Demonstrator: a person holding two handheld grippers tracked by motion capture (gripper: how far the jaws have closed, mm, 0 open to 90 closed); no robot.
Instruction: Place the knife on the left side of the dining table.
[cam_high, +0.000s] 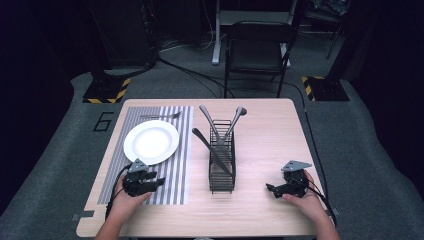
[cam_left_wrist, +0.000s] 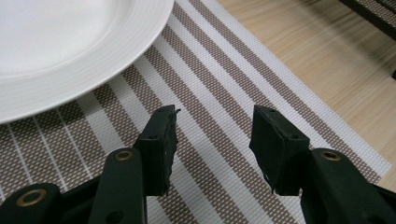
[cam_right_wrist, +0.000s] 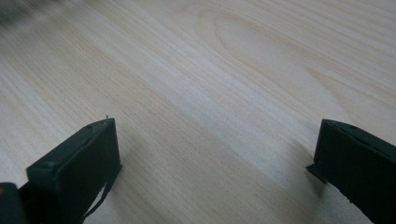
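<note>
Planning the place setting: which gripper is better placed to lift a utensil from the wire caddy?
Probably the right gripper: open, beside the wire caddy over bare table. The left gripper sits over the striped placemat.

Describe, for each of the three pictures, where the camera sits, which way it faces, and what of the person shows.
High view: above the person's side, facing forward and down on the table; forearms, left gripper and right gripper show.
Left gripper view: rides the left gripper, facing the striped placemat and plate; open jaws show.
Right gripper view: rides the right gripper, facing bare wood; wide-open jaws show.
Shared: plate and placemat, high and left views.
</note>
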